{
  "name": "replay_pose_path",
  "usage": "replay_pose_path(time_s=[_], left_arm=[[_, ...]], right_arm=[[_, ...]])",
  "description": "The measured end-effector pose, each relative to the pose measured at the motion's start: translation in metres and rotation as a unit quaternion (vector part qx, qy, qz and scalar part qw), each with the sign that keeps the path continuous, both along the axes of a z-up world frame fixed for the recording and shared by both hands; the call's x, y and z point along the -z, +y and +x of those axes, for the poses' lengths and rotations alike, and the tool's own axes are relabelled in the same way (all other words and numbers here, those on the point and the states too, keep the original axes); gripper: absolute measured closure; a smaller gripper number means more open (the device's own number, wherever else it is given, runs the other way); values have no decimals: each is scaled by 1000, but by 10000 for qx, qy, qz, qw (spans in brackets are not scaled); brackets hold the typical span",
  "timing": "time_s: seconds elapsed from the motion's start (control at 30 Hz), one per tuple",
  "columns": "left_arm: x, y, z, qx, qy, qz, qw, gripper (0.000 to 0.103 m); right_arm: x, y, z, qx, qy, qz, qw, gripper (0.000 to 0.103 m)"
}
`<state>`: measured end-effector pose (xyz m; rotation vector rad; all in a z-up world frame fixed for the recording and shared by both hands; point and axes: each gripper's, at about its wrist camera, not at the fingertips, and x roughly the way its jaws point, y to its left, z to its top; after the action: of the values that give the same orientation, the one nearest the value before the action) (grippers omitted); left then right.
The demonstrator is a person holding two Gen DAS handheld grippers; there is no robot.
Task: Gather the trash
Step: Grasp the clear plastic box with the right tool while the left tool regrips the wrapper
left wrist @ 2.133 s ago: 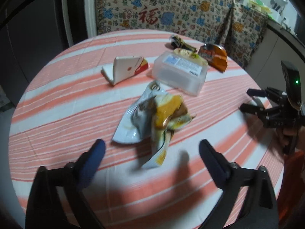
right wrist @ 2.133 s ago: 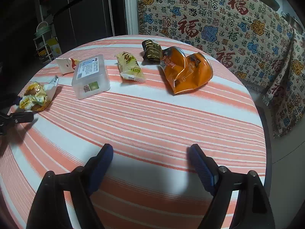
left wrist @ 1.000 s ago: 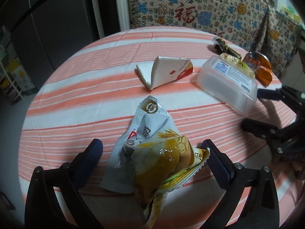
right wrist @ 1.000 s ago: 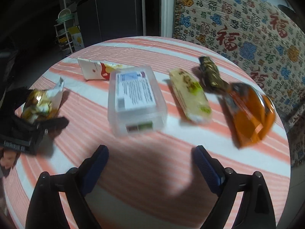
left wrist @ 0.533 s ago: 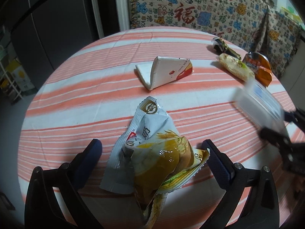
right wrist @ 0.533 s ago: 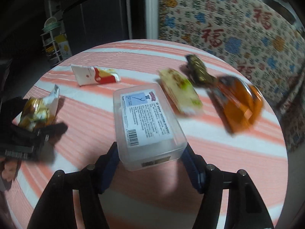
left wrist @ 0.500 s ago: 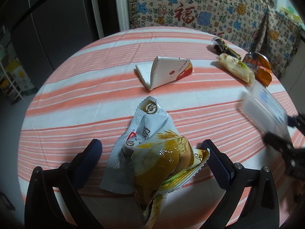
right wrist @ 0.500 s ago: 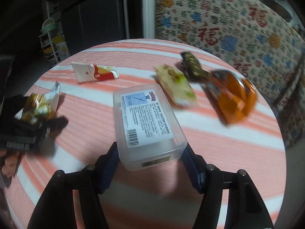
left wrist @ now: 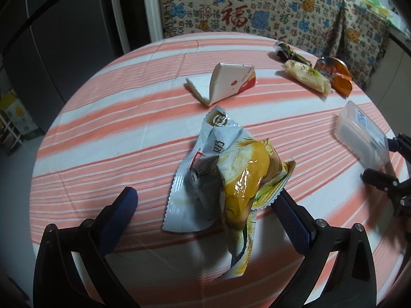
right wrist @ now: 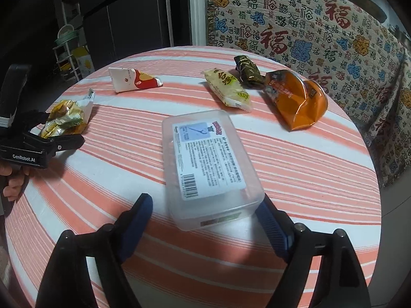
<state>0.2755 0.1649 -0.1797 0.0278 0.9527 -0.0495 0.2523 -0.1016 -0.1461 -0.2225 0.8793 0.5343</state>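
Right gripper (right wrist: 204, 211) opening, jaws wide, clear plastic box (right wrist: 209, 164) lying between them on the striped round table (right wrist: 308, 159), left pad apart from it, right pad at its corner. Left gripper (left wrist: 205, 205) spread around crumpled snack wrappers (left wrist: 226, 174), right pad touching, left pad clear.

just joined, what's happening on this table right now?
A person with a handheld gripper in each hand is clearing trash off a round table with a striped cloth. The right gripper has the clear plastic box between its fingers, but its jaws are opening and the left pad stands clear of the box. The left gripper is open around a crumpled snack bag, not yet squeezing it. A white and red carton, a yellow packet, a dark foil wrapper and an orange bag lie loose farther back.
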Motion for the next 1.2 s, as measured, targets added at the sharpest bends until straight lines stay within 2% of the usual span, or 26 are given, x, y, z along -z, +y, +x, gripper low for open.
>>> replay_pose_path(time_s=[0.13,0.27,0.3,0.37,0.63,0.77,0.87,0.93,1.03,1.13,1.2], left_arm=[[1,-3,-1,-160,-42,48,9999,0],[0,-10,-5,-217,-150,313,9992,0],[0,-8,-5,-214,-132,260,9993,0],[2,2,-3,-224,-36,-92,9997,0],[2,3,3,-338,-37,-19,9994,0],[-2,3,4,-162,141,-130,9997,1],[-17,1,0,85,-84,-462,9989,1],[-23,-7,0,328,-194,-380,9986,1],[-21,-20,4,506,-197,-75,9985,1],[-18,-27,7,606,-183,98,9979,8],[-20,-27,7,649,-205,120,9976,25]], right_arm=[[1,-2,2,-121,6,-25,9999,14],[1,-4,5,-335,16,-30,9994,12],[1,-5,5,-371,17,-26,9993,12],[1,-6,6,-397,20,-15,9992,11],[2,-1,12,-371,54,-69,9993,0],[1,-1,15,-386,135,-114,9991,0],[-6,-5,20,-312,384,-37,9988,1],[-14,-8,23,-381,447,218,9980,1],[-24,-2,23,-540,402,200,9975,1],[-25,4,25,-561,457,92,9973,1],[-22,7,29,-507,486,102,9975,3]])
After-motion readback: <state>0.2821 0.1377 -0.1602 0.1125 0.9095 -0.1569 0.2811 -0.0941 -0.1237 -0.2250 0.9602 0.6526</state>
